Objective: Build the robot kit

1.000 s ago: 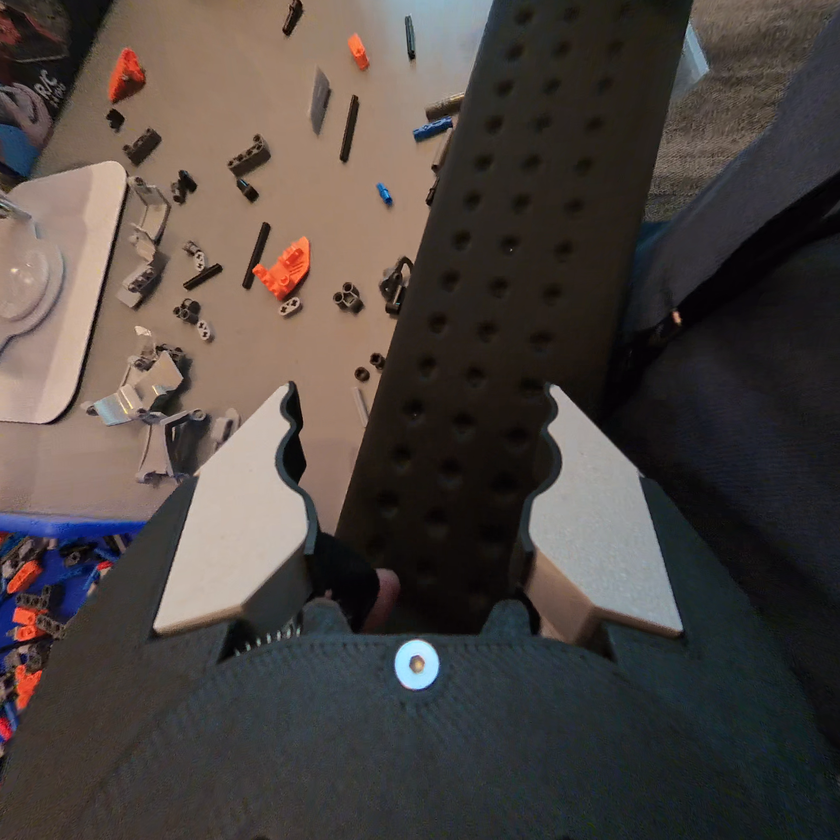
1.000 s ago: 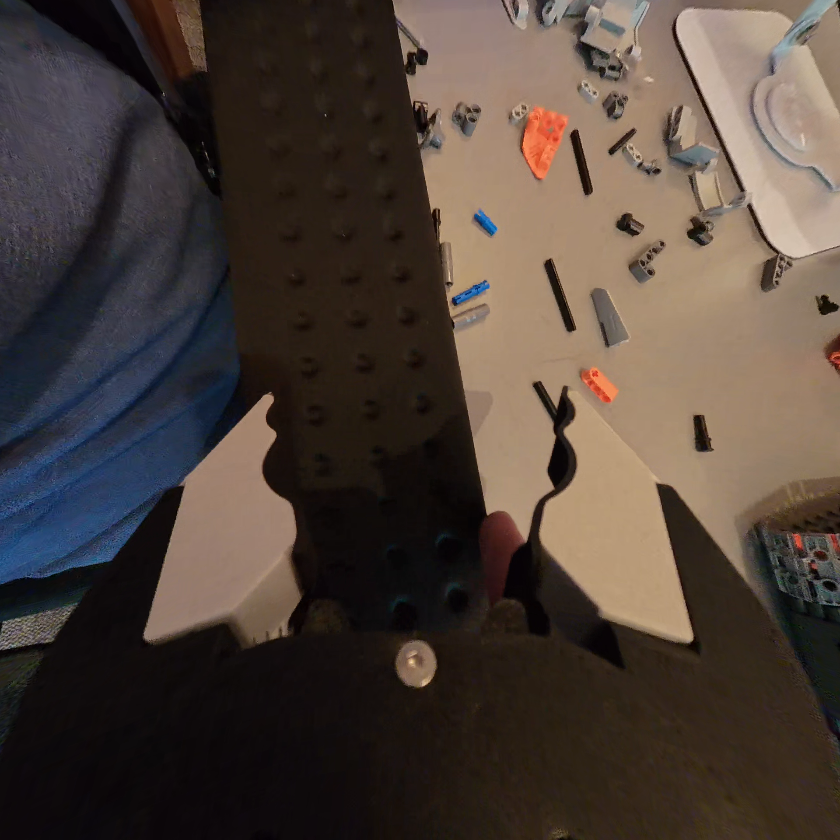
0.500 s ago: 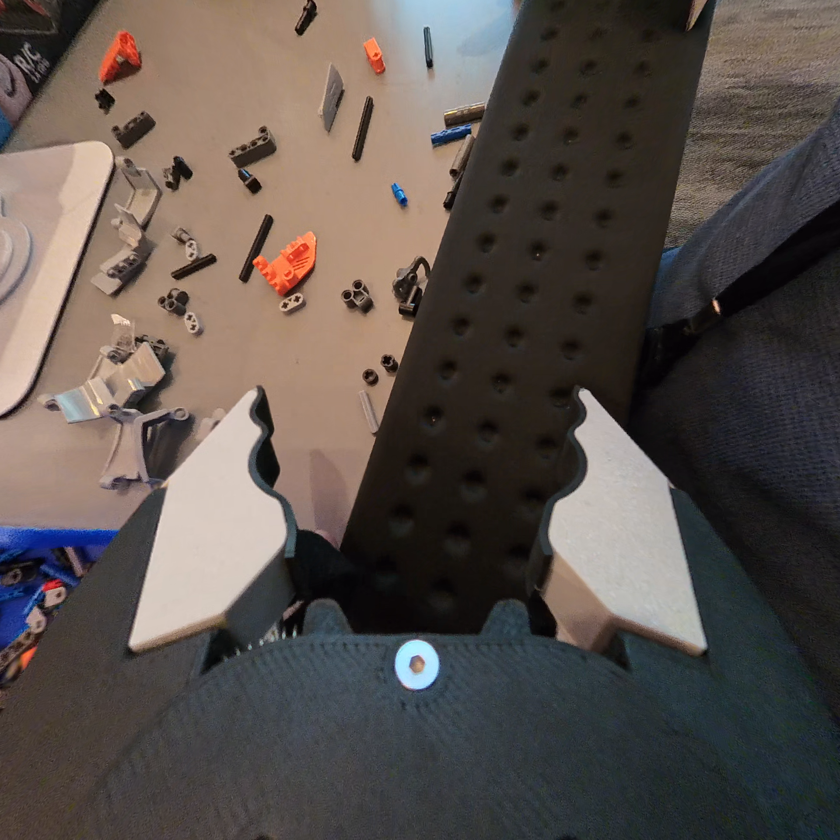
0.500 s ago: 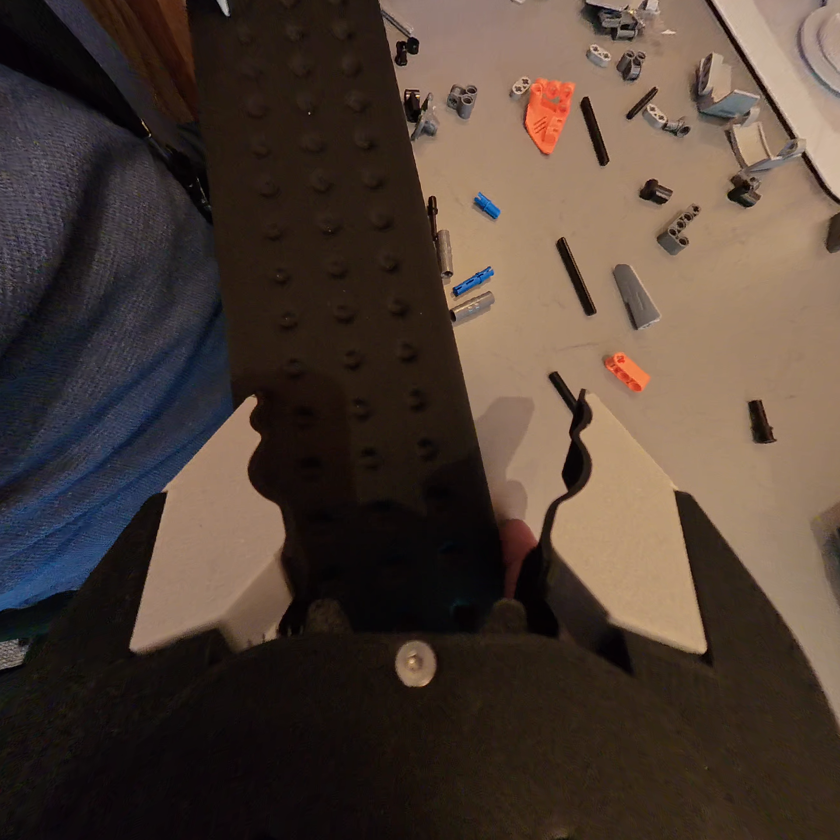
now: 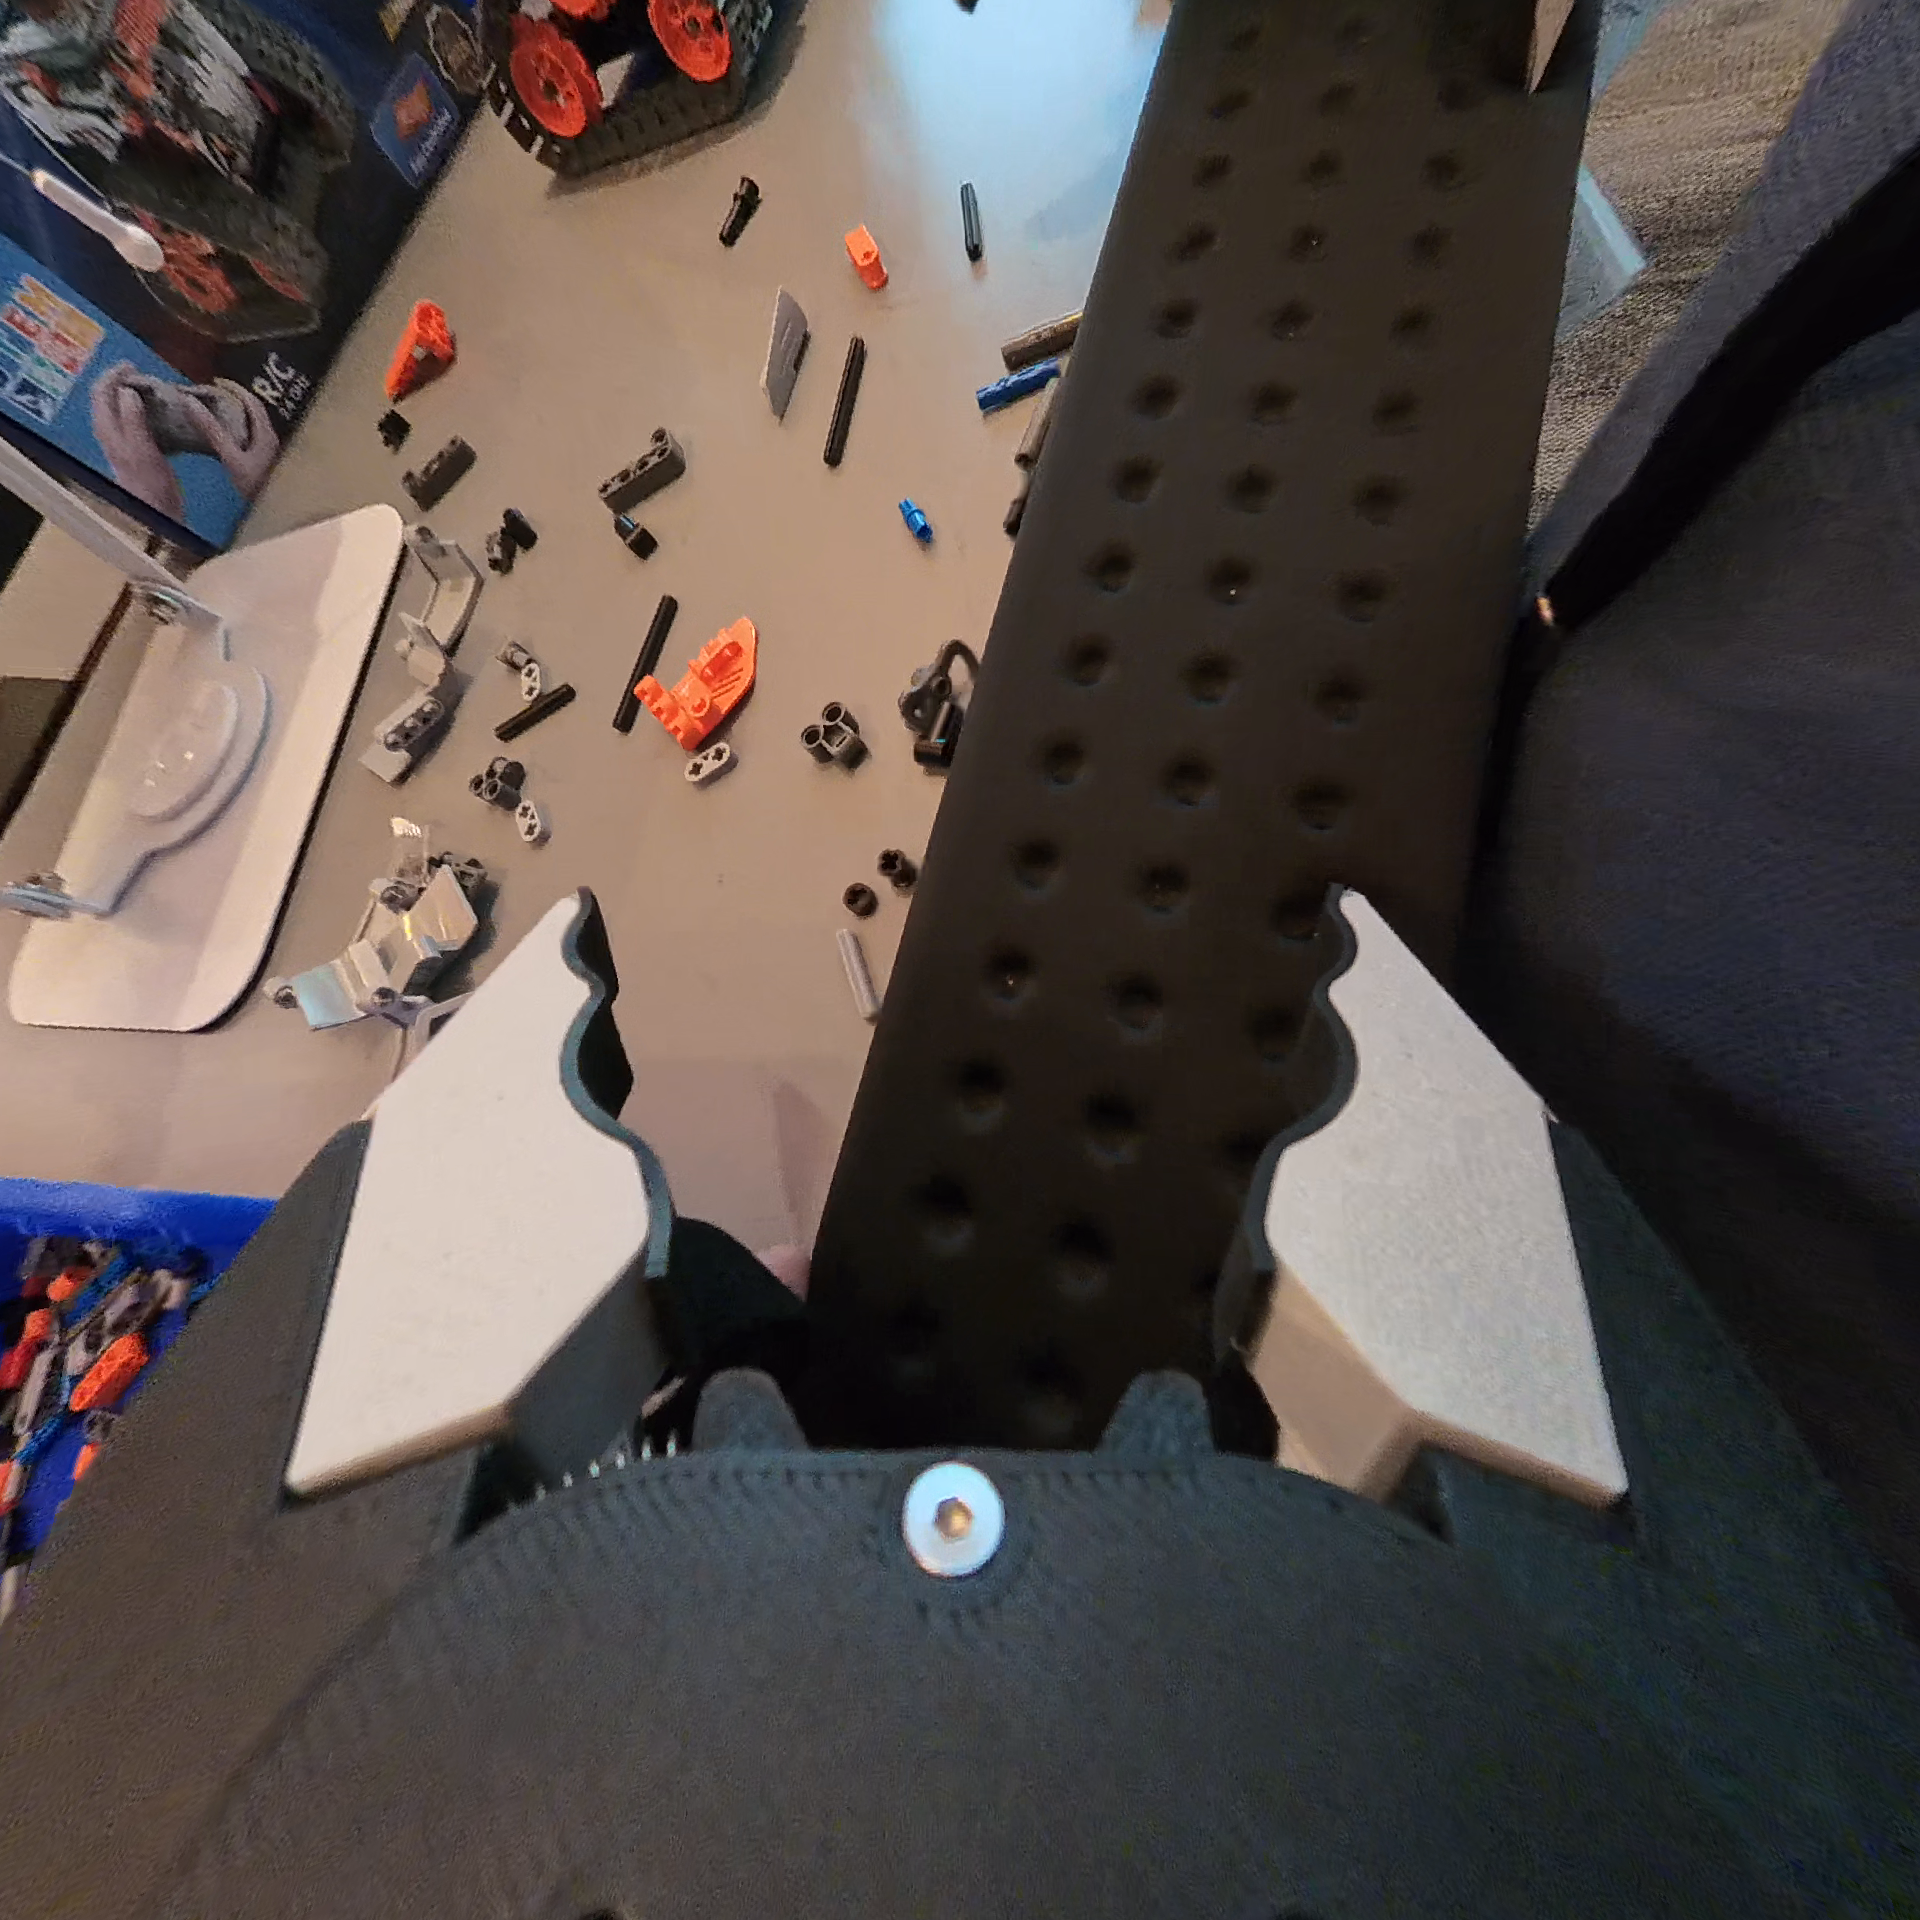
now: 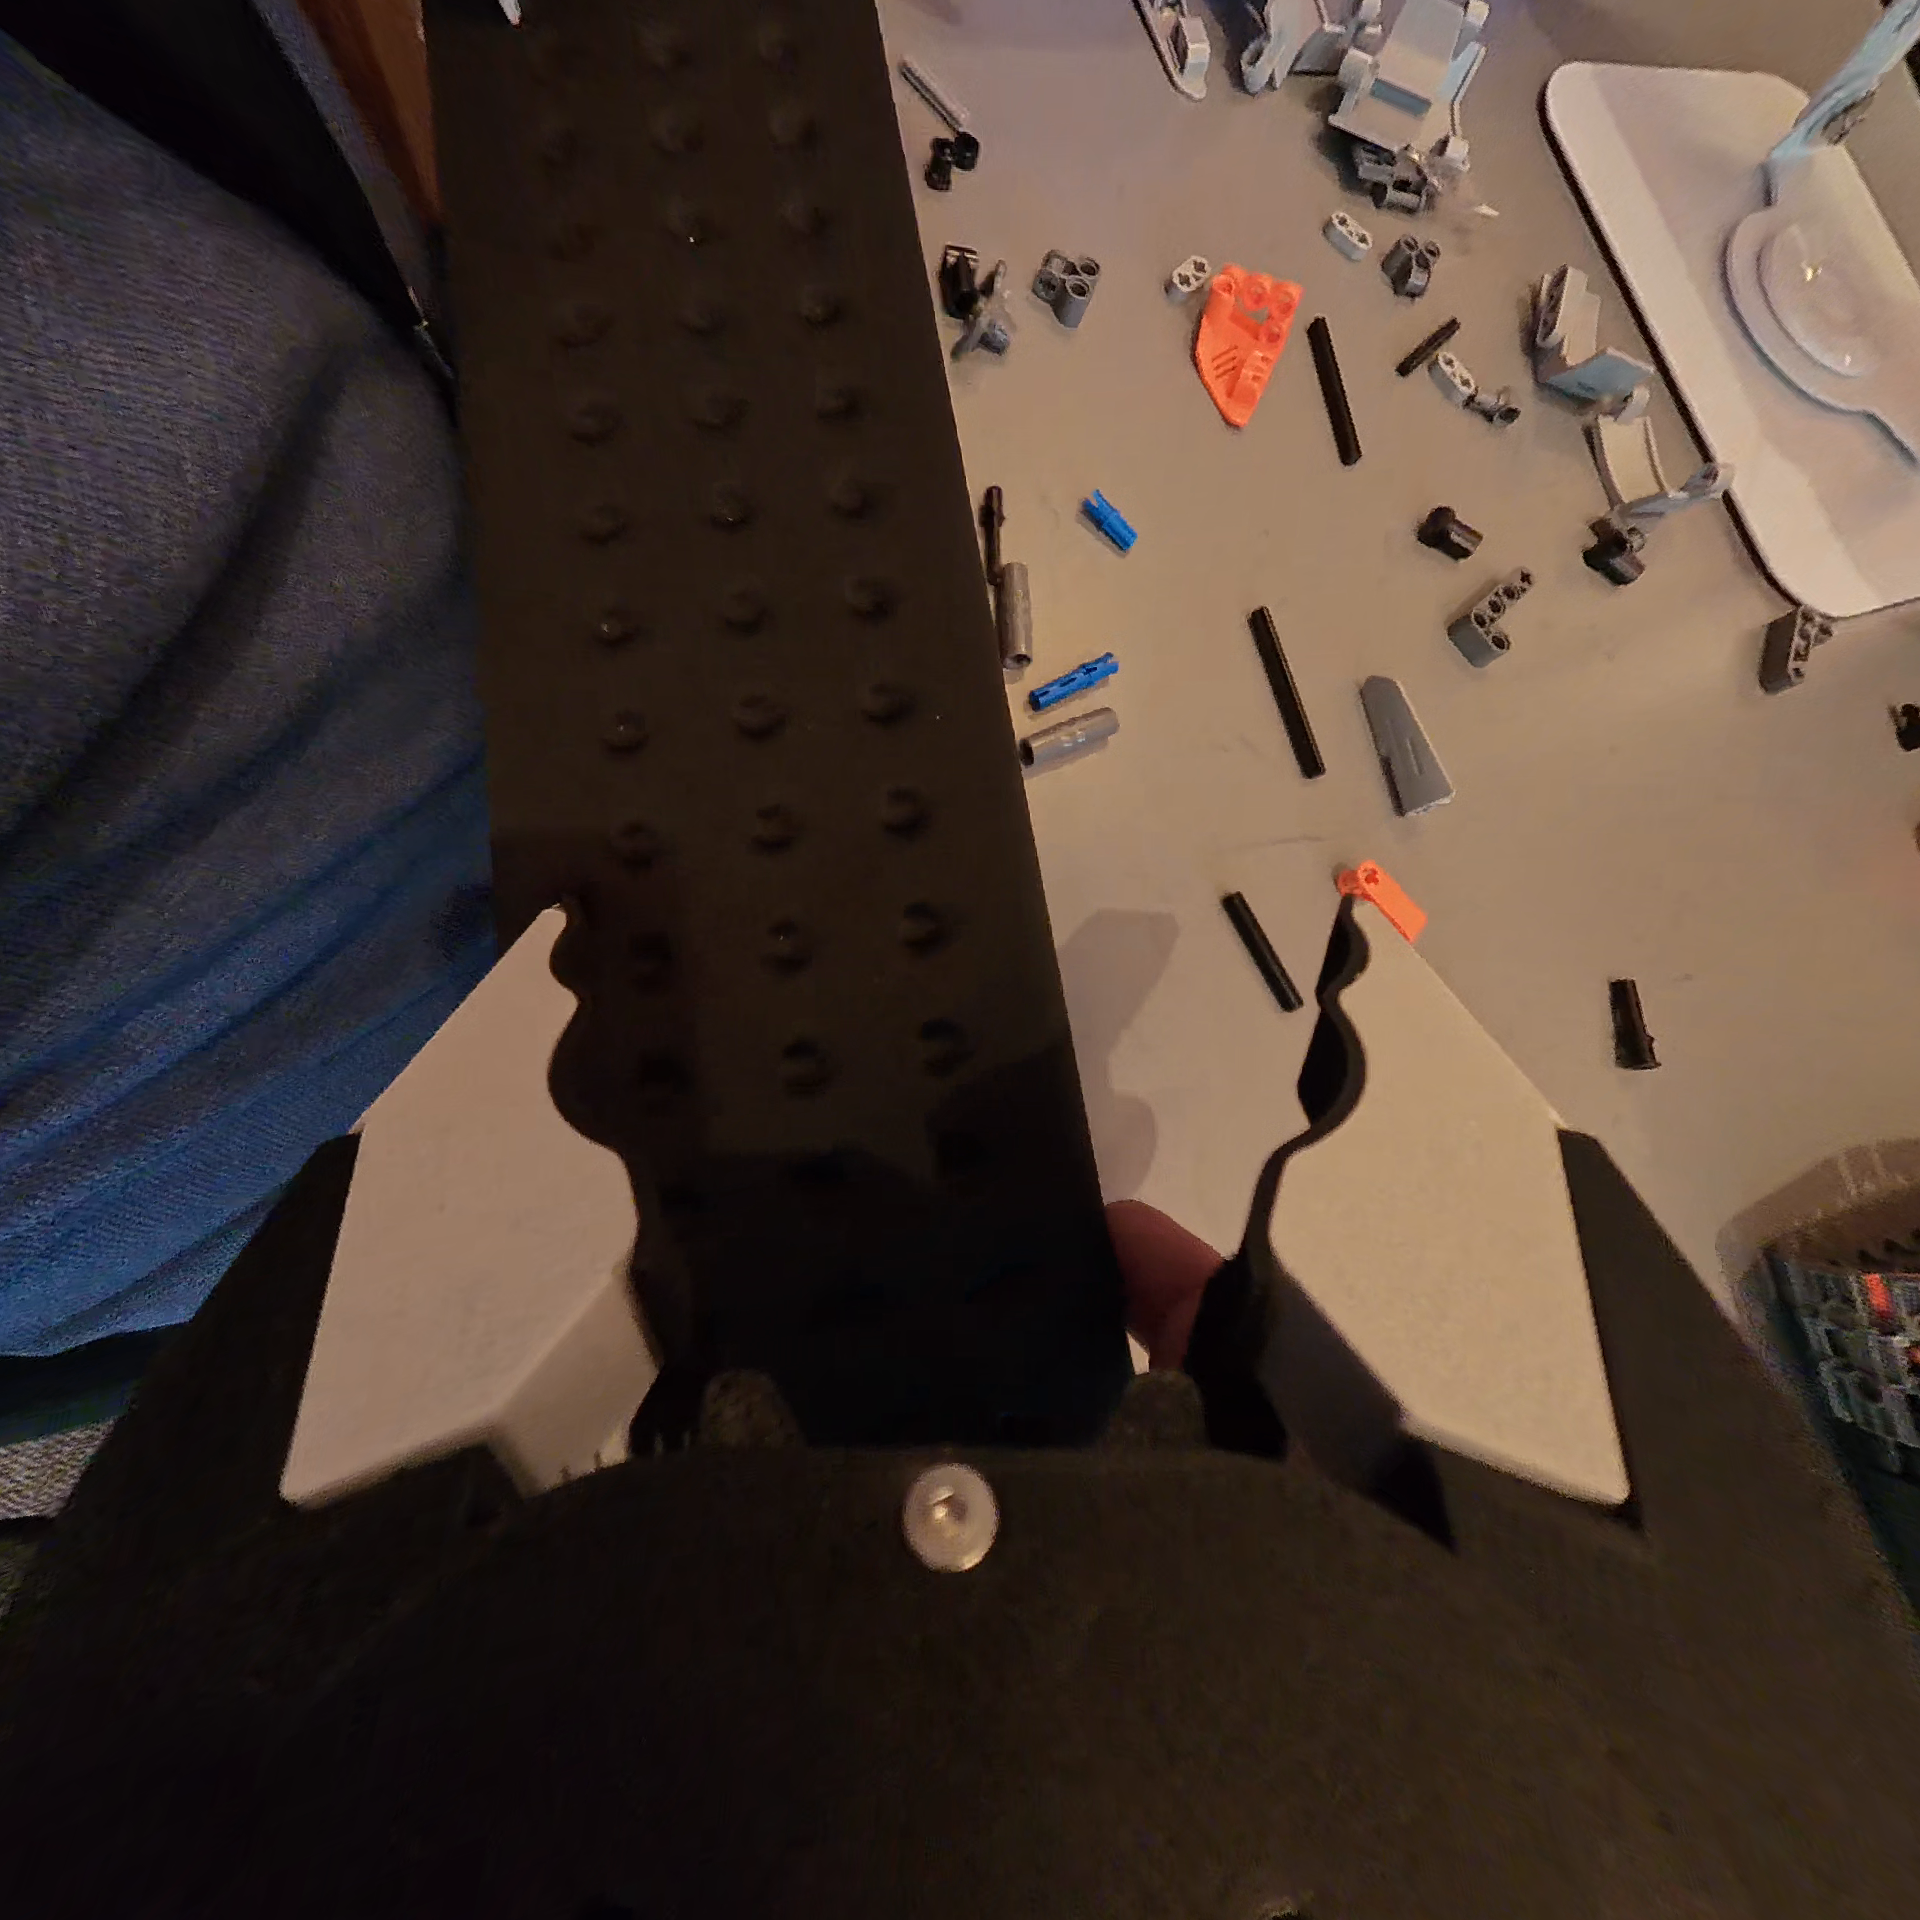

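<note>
The left claw stood wide open, its two pale fingers spread apart at the lower middle of the frame. Between them ran a long black perforated bar, rising from the claw's base toward the upper right; whether the right-hand finger touched it could not be told. A fingertip of the person showed just beside the bar's lower end.

Left of the bar, the grey surface carried scattered building-toy pieces: an orange panel piece near the centre, a black axle just beside it, a small blue pin nearer the bar, and a cluster of light grey parts close to the left finger. A white rounded board lay at the left edge, a blue bin of pieces at the lower left, and a printed toy box in the upper left corner.

The right claw was likewise open and held nothing. A black studded bar ran up between its fingers, covering the inner edge of the left one. An orange connector lay on the surface by the tip of the right finger, with a black axle near it. Blue fabric filled the left of that frame.
</note>
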Action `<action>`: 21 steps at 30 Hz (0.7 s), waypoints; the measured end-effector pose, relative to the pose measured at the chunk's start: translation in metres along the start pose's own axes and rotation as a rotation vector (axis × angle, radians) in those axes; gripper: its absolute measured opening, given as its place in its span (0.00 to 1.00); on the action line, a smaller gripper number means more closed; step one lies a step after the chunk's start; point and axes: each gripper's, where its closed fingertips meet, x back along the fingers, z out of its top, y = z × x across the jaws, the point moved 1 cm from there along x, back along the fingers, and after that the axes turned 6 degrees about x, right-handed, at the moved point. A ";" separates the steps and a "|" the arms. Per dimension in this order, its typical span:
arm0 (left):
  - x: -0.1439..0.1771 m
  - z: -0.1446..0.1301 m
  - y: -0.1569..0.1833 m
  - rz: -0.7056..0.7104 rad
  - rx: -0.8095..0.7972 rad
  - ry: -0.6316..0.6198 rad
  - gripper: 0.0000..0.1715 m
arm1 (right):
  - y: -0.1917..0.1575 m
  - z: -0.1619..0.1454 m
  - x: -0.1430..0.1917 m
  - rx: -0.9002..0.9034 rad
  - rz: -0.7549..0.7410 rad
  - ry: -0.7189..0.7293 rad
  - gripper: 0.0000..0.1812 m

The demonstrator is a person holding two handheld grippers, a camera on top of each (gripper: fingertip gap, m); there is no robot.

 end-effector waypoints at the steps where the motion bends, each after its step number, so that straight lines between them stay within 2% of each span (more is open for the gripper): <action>1: 0.001 0.000 0.003 0.007 -0.008 0.001 0.76 | -0.002 0.001 0.001 0.017 -0.004 0.003 0.73; 7: 0.008 0.001 0.012 0.066 -0.071 0.022 0.78 | -0.009 0.007 0.004 0.110 -0.058 0.015 0.73; 11: 0.010 0.004 0.015 0.119 -0.147 0.031 0.78 | -0.014 0.014 0.010 0.244 -0.156 0.025 0.72; 16: 0.008 -0.005 0.012 0.124 -0.039 -0.009 0.80 | -0.016 0.016 0.015 0.302 -0.242 0.047 0.72; 21: 0.010 0.000 0.015 0.191 -0.166 -0.007 0.82 | -0.020 0.019 0.019 0.379 -0.323 0.049 0.72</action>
